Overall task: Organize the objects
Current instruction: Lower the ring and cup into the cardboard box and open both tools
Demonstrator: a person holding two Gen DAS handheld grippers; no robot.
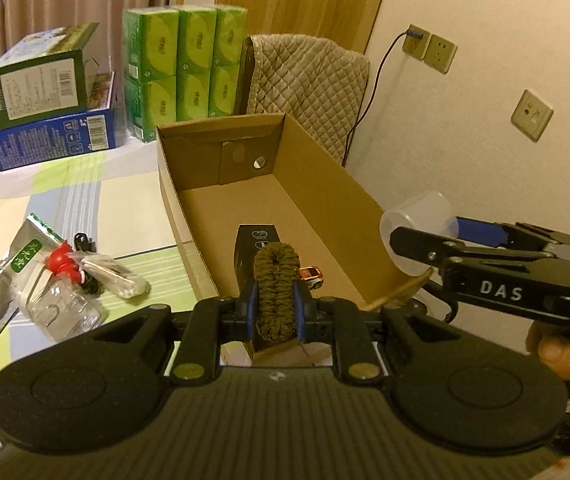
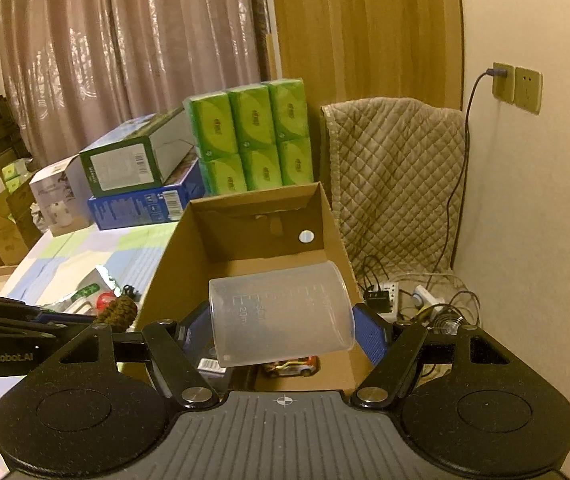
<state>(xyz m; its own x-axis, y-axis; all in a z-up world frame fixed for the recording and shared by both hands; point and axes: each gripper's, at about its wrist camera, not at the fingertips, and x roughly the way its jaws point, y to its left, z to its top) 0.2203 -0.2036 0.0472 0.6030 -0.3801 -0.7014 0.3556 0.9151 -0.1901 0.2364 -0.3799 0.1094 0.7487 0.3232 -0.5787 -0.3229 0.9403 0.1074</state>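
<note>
Braided cord loop [image 1: 276, 292] sits clamped in the fully closed left gripper [image 1: 276, 312], hovering above the near end of the open cardboard box [image 1: 325, 184], which stretches toward twelve o'clock. Its long axis runs toward twelve o'clock, along the fingers. The delivery step seems underway; next comes releasing over the box floor.

From the right wrist, the right gripper [image 2: 285, 332], partly spread, grips a clear measuring cup [image 2: 281, 314] lying sideways, mouth toward three o'clock, over the box.

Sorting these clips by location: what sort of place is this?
Probably a room in a home: floor-length curtains, a quilted cover draped by the wall, and stacked tissue packs beside the table's cardboard box.
</note>
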